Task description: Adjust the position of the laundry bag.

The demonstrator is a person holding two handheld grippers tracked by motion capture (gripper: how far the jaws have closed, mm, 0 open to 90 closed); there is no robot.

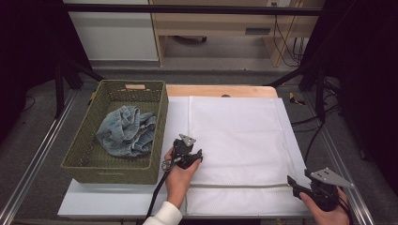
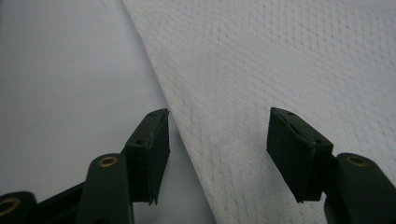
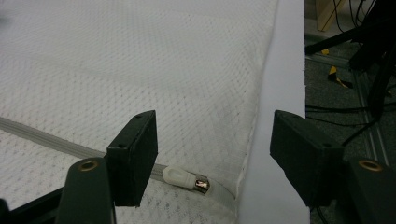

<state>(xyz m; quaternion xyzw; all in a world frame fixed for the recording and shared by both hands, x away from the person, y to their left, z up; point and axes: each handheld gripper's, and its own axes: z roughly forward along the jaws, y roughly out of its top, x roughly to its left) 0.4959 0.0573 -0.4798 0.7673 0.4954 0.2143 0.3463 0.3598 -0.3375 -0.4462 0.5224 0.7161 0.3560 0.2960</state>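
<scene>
A white mesh bag (image 1: 234, 136) lies flat on the white table board (image 1: 117, 199). Its grey zipper (image 1: 234, 186) runs along its front edge. My left gripper (image 1: 187, 151) rests low at the bag's left edge. In the left gripper view its jaws (image 2: 217, 135) stand open astride that edge (image 2: 177, 121), nothing pinched. My right gripper (image 1: 295, 186) sits at the bag's front right corner. In the right gripper view it (image 3: 215, 126) is open, and the white zipper pull (image 3: 186, 177) lies on the bag (image 3: 140, 60) between and below its jaws, untouched.
A green woven basket (image 1: 112, 171) stands at the left of the table with a crumpled blue denim garment (image 1: 124, 131) inside. Beyond the table's right edge are black stands and cables (image 1: 324, 108). A wooden bench (image 1: 216, 28) stands behind the table.
</scene>
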